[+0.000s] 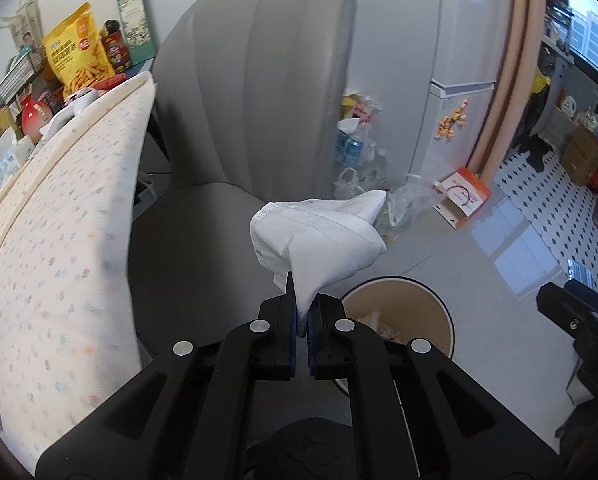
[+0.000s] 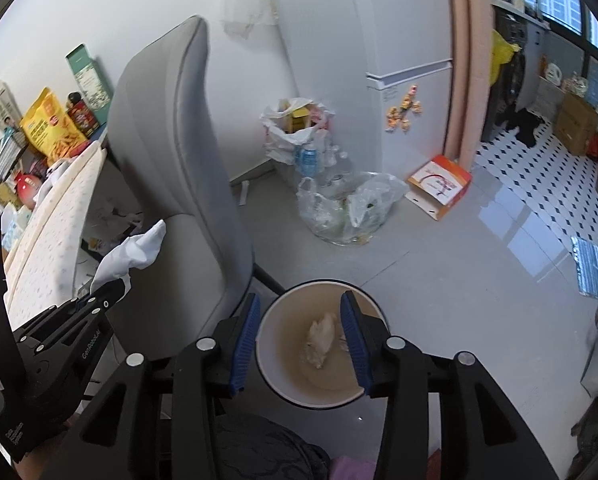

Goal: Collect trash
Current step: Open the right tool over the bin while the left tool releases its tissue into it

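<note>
A white tissue [image 1: 319,236] is gripped by the closed jaws of the left gripper [image 1: 302,320] and is held up in front of the grey chair [image 1: 259,92], to the left of the round bin [image 1: 399,320] on the floor. The jaws of the right gripper [image 2: 301,344] are seen parted above the bin [image 2: 283,360], with nothing between them. A crumpled piece of paper [image 2: 321,340] is lying inside the bin. A clear plastic bag [image 2: 347,208] is on the floor beside the white fridge [image 2: 411,80].

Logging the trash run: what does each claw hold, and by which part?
Left claw: white tissue, pinched by its bottom tip. Right claw: nothing.
</note>
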The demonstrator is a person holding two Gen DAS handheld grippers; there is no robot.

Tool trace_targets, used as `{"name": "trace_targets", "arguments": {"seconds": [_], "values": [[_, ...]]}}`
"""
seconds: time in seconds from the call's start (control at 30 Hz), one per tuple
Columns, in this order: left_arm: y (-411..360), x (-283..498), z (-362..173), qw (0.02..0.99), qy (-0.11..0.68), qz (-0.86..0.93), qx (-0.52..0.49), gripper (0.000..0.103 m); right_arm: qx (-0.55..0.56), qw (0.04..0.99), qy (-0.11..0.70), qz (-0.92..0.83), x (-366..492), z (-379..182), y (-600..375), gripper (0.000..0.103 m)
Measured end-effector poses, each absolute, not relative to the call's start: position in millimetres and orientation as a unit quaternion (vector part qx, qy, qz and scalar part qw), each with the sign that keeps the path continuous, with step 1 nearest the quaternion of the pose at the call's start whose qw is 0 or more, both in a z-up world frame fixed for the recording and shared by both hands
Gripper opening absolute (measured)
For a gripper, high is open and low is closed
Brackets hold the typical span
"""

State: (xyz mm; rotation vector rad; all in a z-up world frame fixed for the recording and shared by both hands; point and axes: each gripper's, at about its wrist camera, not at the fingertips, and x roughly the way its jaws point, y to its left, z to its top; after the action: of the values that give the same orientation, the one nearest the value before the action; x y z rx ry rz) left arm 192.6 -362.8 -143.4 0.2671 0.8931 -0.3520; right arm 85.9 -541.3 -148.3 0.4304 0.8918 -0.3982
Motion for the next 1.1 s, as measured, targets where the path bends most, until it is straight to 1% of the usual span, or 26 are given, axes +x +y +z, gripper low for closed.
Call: {"name": "trace_targets", "arguments": {"seconds": [0.2,0.53,0.8,0.9,0.93,0.97,1.0,1.03,1.1], "values": [[-387.2,179.1,-150.2,0.868,0.432,-0.198,0.142,0.005,0.213,0.857,0.413,-0.225,57.4,-143.4,-563.4,0.049],[-429.4,158.0,-170.6,0.843,0.45,-0.24,0.172,0.005,0.235,0.843,0.399,-0.273,16.0,-144.9,-599.8,0.05],[-445.1,155.2,-187.9,0.826,0.47,-0.251,0.183,0.006,0.245,0.836,0.404,-0.28,6.0,-156.2,-612.0,0.052],[-447.5,155.6,-186.8,0.826,0.469,-0.253,0.182,0.017,0.244,0.837,0.402,-0.281,7.1,-157.2,-612.6,0.061],[-446.8,156.3,-185.9,0.826,0.47,-0.255,0.178,0.026,0.242,0.838,0.4,-0.282,7.5,-156.3,-612.3,0.062],[-446.3,156.7,-184.6,0.826,0.471,-0.258,0.173,0.039,0.242,0.838,0.4,-0.282,7.6,-155.9,-612.0,0.062],[-445.3,157.1,-182.1,0.827,0.47,-0.261,0.167,0.044,0.242,0.838,0.399,-0.282,8.2,-155.2,-612.1,0.062],[-444.9,157.0,-179.9,0.829,0.466,-0.263,0.164,0.046,0.242,0.839,0.399,-0.282,8.9,-154.3,-612.8,0.062],[-443.7,157.2,-175.4,0.831,0.463,-0.265,0.161,0.047,0.24,0.84,0.397,-0.283,9.1,-152.6,-611.8,0.064]]}}
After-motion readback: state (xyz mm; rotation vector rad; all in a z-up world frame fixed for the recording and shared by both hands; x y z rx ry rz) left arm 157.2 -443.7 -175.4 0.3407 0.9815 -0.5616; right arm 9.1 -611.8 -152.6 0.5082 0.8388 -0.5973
